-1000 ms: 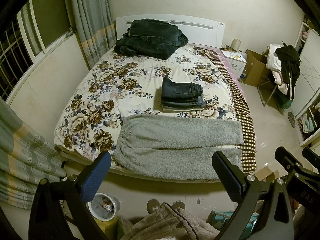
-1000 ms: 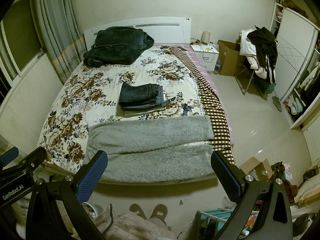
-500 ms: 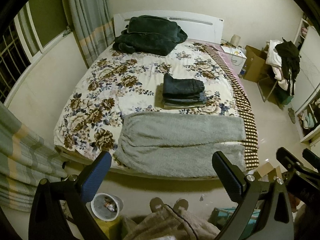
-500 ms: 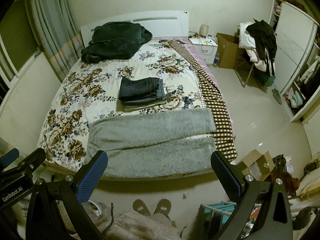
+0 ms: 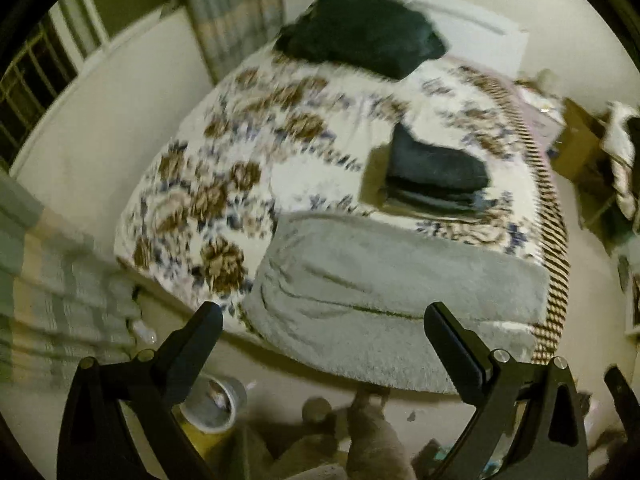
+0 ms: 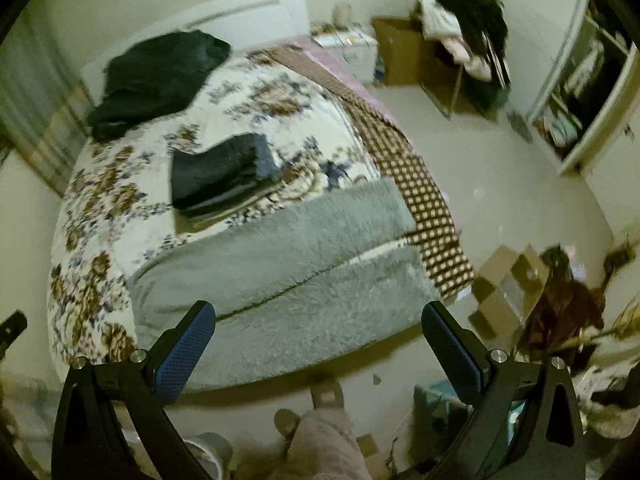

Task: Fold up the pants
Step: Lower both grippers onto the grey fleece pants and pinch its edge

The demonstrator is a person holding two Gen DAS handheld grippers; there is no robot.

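Observation:
Fluffy grey pants (image 5: 384,284) lie flat across the foot of the bed, legs side by side and pointing right; they also show in the right wrist view (image 6: 288,264). My left gripper (image 5: 322,326) is open and empty, held above the floor just short of the pants' near edge. My right gripper (image 6: 318,326) is open and empty too, over the near leg at the bed edge. Both views are blurred by motion.
A stack of folded dark jeans (image 5: 434,172) sits mid-bed on the floral cover (image 5: 224,184). A dark green bundle (image 5: 360,30) lies by the headboard. A bin (image 5: 212,404) stands on the floor left. Cardboard boxes (image 6: 508,284) and a clothes-laden chair (image 6: 468,28) stand right.
Both grippers have moved forward and down toward the foot of the bed and tilted, the left clockwise, the right counter-clockwise. The pants look larger and nearer. Both stay open.

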